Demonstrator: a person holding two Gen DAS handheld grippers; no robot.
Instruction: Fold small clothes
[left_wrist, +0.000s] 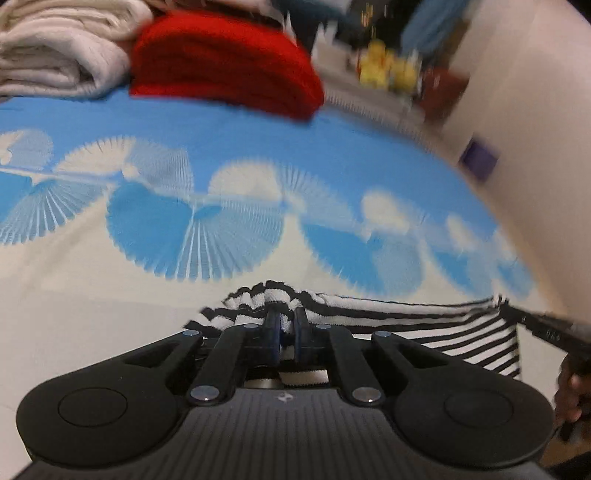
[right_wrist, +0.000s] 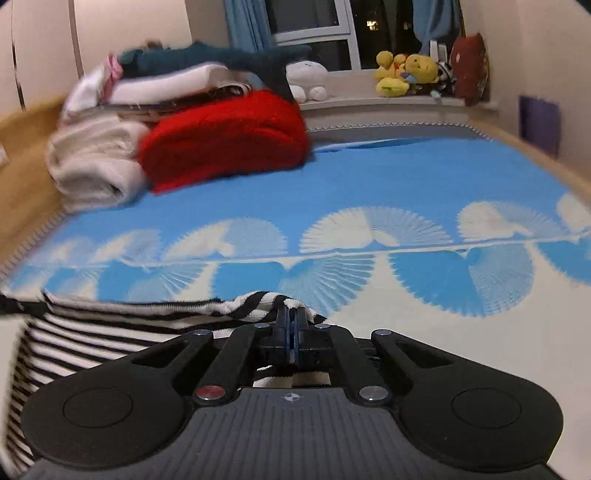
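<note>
Two grippers are in my hands, and both are pinching the same black-and-white striped garment (left_wrist: 369, 312) by its upper edge. My left gripper (left_wrist: 287, 326) has its blue-padded fingers (left_wrist: 274, 332) pressed nearly together on a bunched fold of the striped cloth, and a sliver of fabric shows between them. My right gripper (right_wrist: 292, 325) has its jaws pressed tight on the opposite corner of that edge, with the cloth humped up just in front of the tips. Between the two grips the garment's edge runs stretched, and the rest of it hangs below, in front of the bedspread (right_wrist: 406, 184), a blue and cream cover with a row of fan-shaped patterns across its middle. In the left view the right gripper's dark tip reaches in from the right border where the striped edge ends. Well beyond the garment, at the far side of the bed, a folded red knit (right_wrist: 225, 136) lies beside a folded cream one (right_wrist: 92, 166), touching it, with a stack of further folded pieces (right_wrist: 166, 85) behind them. Yellow plush toys (right_wrist: 406, 74) sit on the window ledge beyond the bed. Much of the left view is blurred.
</note>
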